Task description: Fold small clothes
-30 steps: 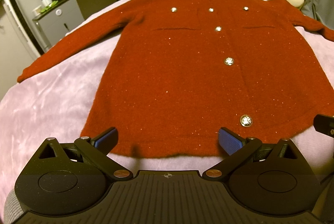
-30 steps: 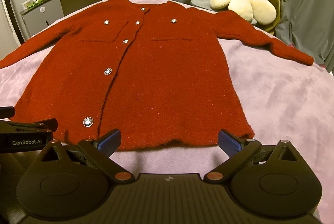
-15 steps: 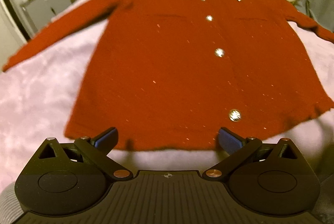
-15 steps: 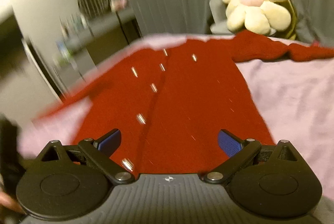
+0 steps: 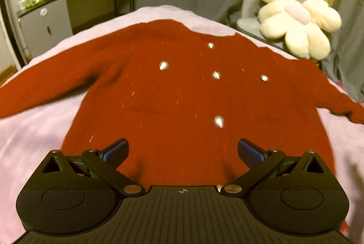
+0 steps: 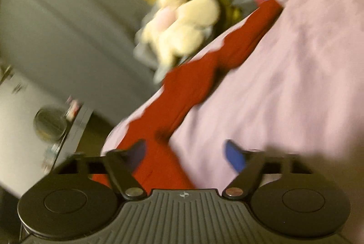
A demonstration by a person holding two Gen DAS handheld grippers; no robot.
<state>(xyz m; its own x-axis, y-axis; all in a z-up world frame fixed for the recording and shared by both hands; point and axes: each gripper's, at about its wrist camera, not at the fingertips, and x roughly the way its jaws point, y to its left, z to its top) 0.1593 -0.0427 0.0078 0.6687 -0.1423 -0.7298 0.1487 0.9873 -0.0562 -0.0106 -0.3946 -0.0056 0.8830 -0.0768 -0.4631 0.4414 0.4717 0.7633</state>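
A dark red knitted cardigan with silver buttons (image 5: 186, 107) lies spread flat, front up, on the pale pink plush blanket (image 5: 34, 137), sleeves out to left and right. The left gripper (image 5: 182, 150) hovers over the cardigan's near half, jaws released wide, nothing between them. To the right, the right gripper (image 6: 184, 153) is rolled sideways at the cardigan's right edge; its jaws have just been closing, now half apart, red fabric between them, not pinched.
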